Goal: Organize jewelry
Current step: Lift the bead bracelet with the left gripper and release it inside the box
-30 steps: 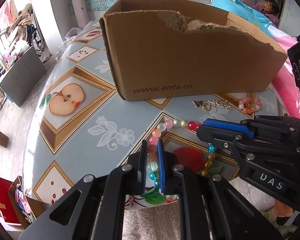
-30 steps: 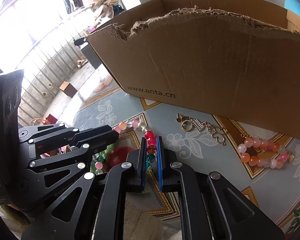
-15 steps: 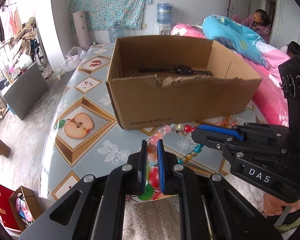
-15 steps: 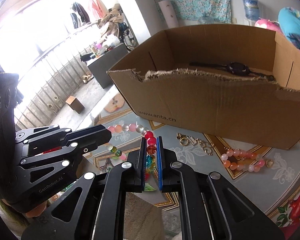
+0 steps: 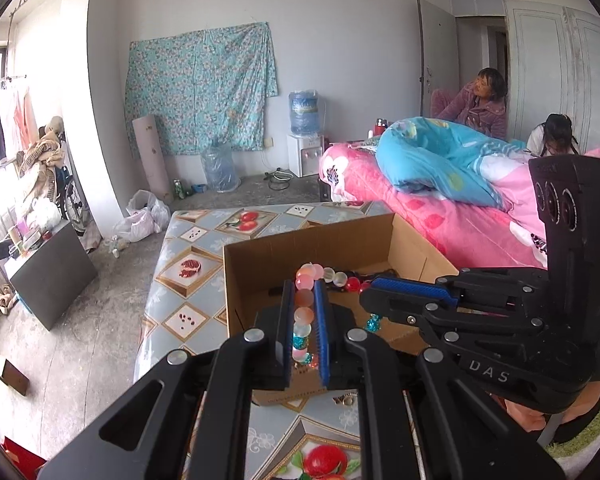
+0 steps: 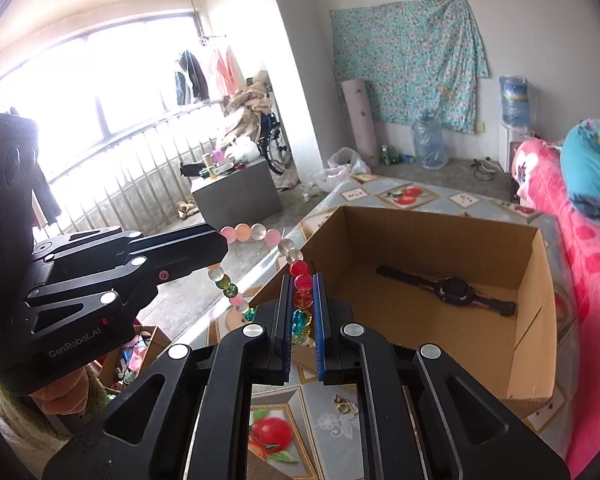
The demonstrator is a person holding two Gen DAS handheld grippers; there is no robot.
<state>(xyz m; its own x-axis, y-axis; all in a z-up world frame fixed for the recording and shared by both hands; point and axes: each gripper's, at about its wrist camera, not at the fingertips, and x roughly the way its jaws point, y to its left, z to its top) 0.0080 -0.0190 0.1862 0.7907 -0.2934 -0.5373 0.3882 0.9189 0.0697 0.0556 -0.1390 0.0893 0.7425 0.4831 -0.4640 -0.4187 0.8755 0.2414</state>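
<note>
I have both the left gripper (image 5: pixel 302 320) and the right gripper (image 6: pixel 302 316) clamped on the bead necklace (image 6: pixel 256 234), strung between them above the cardboard box (image 6: pixel 532 320) near edge so it clears the wall.

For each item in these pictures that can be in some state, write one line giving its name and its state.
Bead necklace: off the table, strung between both grippers.
Left gripper: shut on necklace.
Right gripper: shut on necklace.
Cardboard box: open-topped, front edge torn.
Watch: lying flat inside box.

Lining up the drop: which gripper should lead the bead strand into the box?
Right gripper: its end of the colourful bead strand sits closer over the open cardboard box; left gripper holds back.
</note>
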